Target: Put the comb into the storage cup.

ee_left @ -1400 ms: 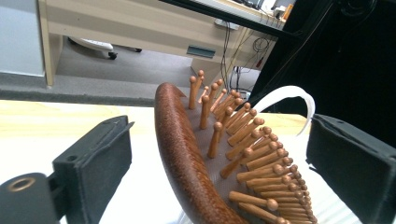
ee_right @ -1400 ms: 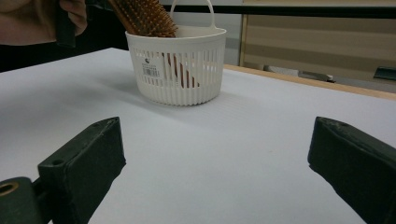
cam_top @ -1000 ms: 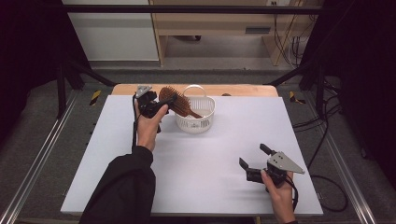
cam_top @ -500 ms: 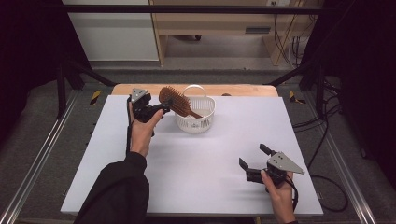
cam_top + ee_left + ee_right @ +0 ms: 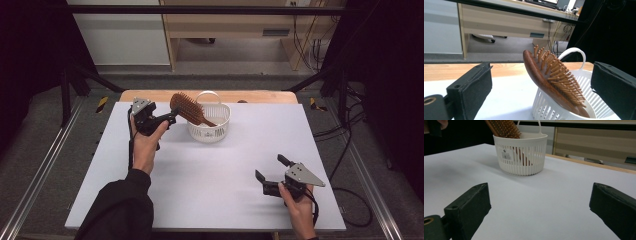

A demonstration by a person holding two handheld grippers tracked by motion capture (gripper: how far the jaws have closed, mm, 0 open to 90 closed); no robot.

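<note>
A brown wooden hairbrush (image 5: 187, 107) leans in a small white slotted basket (image 5: 210, 131) at the back middle of the table, handle down and head sticking out to the left. My left gripper (image 5: 167, 120) hovers just left of the brush head, open. In the left gripper view the brush (image 5: 549, 75) and basket (image 5: 546, 110) sit between the wide-apart jaws, untouched. My right gripper (image 5: 271, 168) rests open near the front right of the table, with nothing in it. In the right gripper view the basket (image 5: 521, 157) stands well ahead, the brush (image 5: 504, 127) poking out of it.
The white table top (image 5: 225, 165) has a wooden strip (image 5: 260, 96) along its far edge. Beyond it stands a light wooden desk (image 5: 240, 25). Cables (image 5: 345, 150) trail off the right side. Black frame bars run around the table.
My left gripper has drawn back to the left, away from the brush head. The brush stays leaning in the basket. The right gripper has not moved.
</note>
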